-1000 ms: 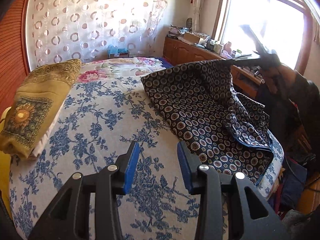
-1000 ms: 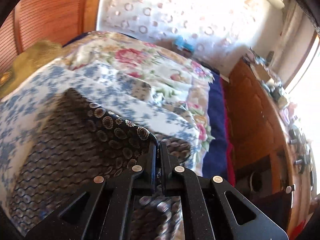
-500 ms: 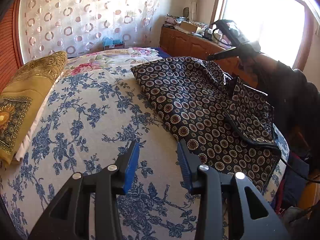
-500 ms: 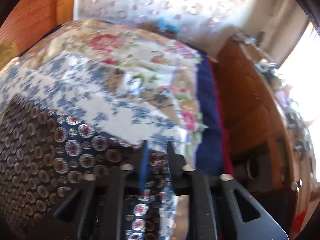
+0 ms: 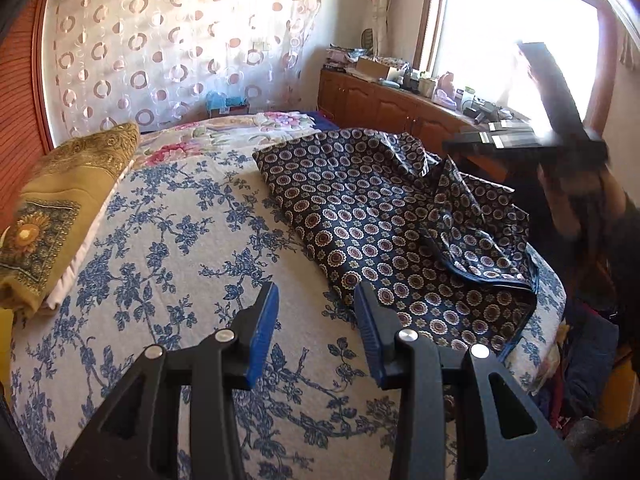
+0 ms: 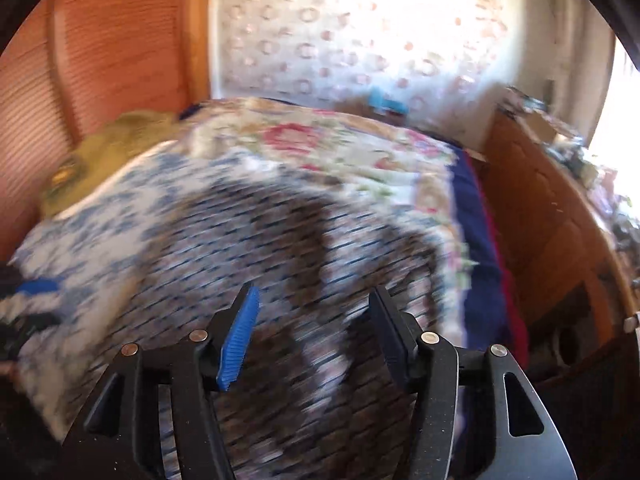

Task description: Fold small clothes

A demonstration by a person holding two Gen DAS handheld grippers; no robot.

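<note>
On the bed (image 5: 168, 264), toward 2 o'clock from our left gripper (image 5: 316, 320), lies the cloth (image 5: 360, 208): dark, with small medallion print, spread mostly flat on the blue-flowered cover.

- Left gripper: jaws wide apart, holding nothing, over bare cover just short of the cloth's near edge.
- Right gripper (image 6: 312, 320): jaws also wide apart, empty, above the cloth; that view is badly smeared, so we cannot tell its height over the fabric.
- Cloth reads thin, light and limp. It rumples into soft ridges at 3 o'clock, where one layer lies turned over another with a dark bound hem (image 5: 492, 280) showing. We judge it will sag and slide under its own weight, with no stiffness to hold a crease.
- Best hold, we judge: pinch at corners or along the bound hem, which is thicker; one gripper per corner to keep the edge taut.
- Risk: catching the cover beneath along with the cloth.
- Yellow pillow (image 5: 60, 208) at 10 o'clock, well apart.
</note>
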